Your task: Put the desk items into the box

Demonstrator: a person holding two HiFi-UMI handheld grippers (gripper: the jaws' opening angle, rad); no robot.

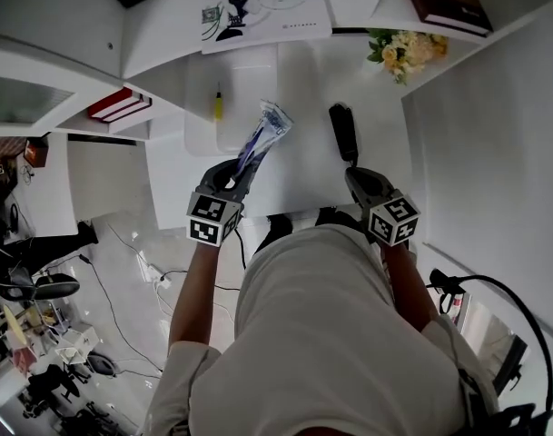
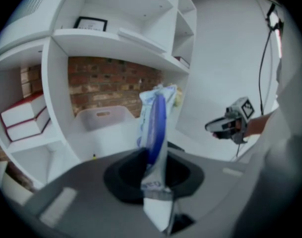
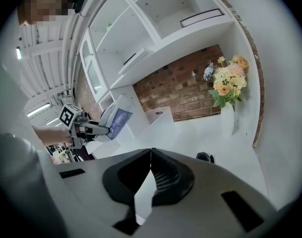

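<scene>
Above the desk, left gripper clamped on blue-white packet, right gripper closed, empty, box partly hidden behind packet

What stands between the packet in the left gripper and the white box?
Nothing visible does. The left gripper holds the blue-and-white packet in the air, and the way to the open white box looks free.

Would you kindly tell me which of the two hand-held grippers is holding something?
The left hand-held gripper: its jaws grip a blue-and-white packet. The right hand-held gripper is shut with nothing between its jaws.
</scene>
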